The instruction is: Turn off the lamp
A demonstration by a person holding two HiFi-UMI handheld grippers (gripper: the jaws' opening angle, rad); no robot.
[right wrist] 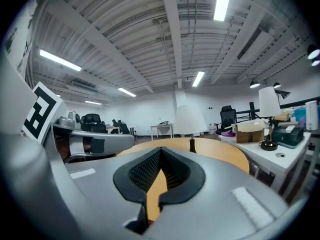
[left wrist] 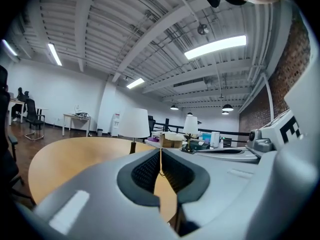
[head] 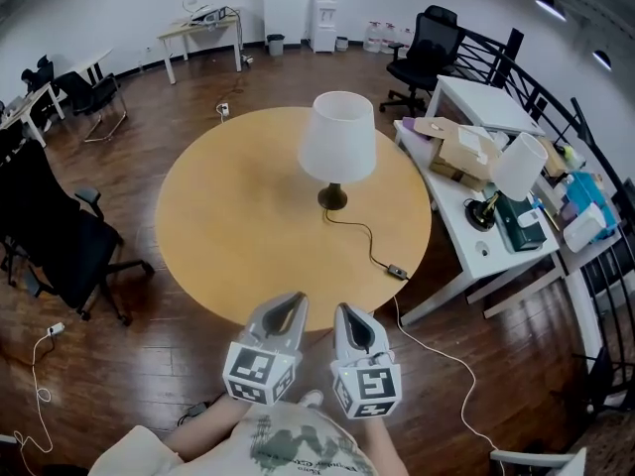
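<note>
The small black cord switch (head: 397, 271), on the near side of the white-shaded table lamp (head: 337, 137), lies nearest the right hand-held gripper (head: 348, 312), which is pressed together and empty

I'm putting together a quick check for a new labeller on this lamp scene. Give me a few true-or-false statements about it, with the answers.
1. The lamp stands upright on the round table. True.
2. The left gripper holds the switch on the lamp's cord. False: its jaws are shut on nothing, and the switch lies on the table near its edge, apart from both grippers.
3. The right gripper has its jaws wide apart. False: they are together, with nothing between them.
4. A second lamp stands on the white desk beside the round table. True.
</note>
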